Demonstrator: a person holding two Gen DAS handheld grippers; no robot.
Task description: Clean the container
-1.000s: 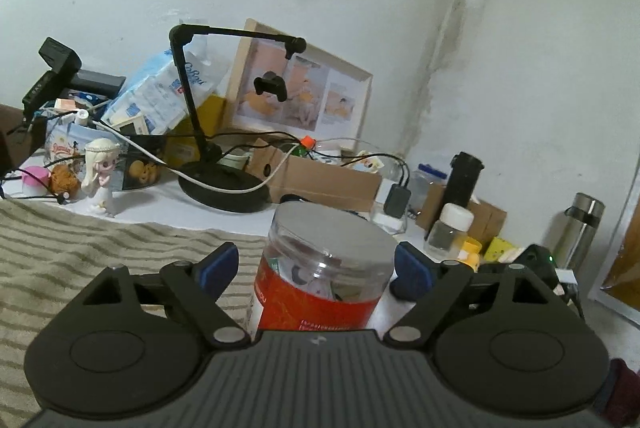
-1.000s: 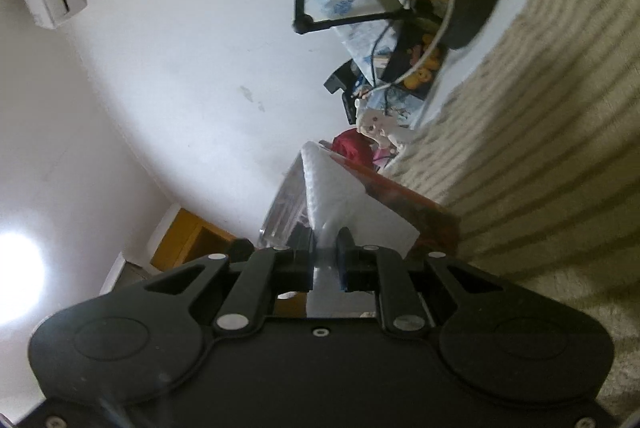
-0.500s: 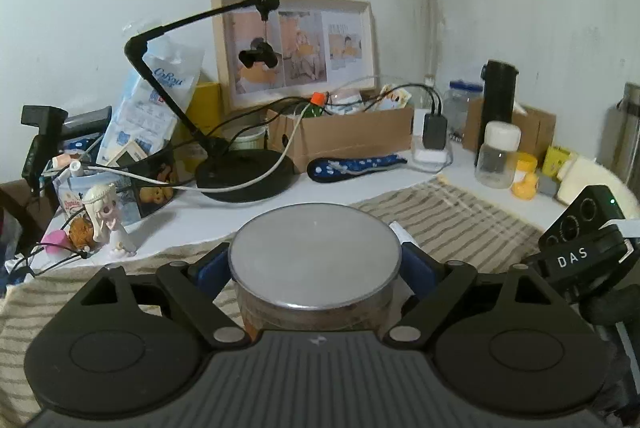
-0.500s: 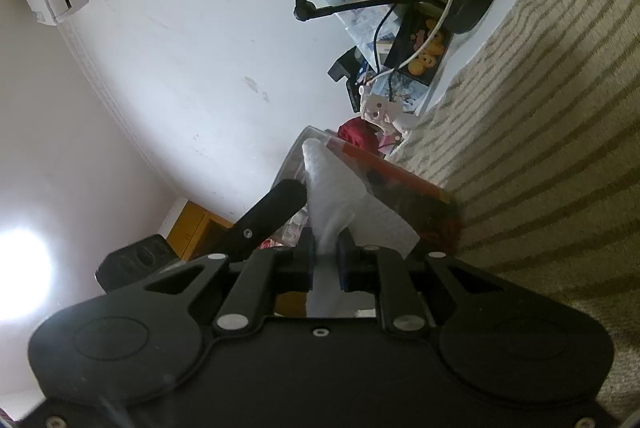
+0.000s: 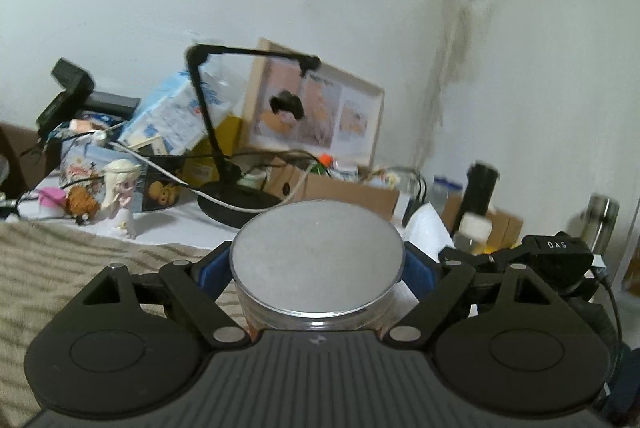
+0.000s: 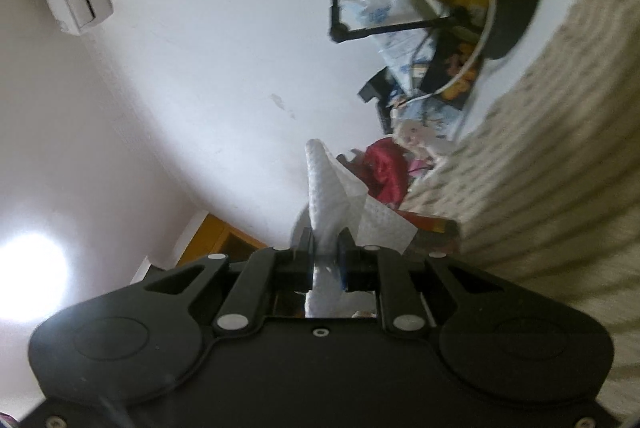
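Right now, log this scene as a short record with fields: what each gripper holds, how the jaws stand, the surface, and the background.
left gripper: jaws closed on the sides of the clear container, grey flat end facing the camera
right gripper: jaws pinched shut on a white paper towel
towel position: beside the container's right side, seen in the left wrist view
surface: striped cloth over a table
background: desk lamp, doll figurine, cardboard box
blur: both views are slightly smeared
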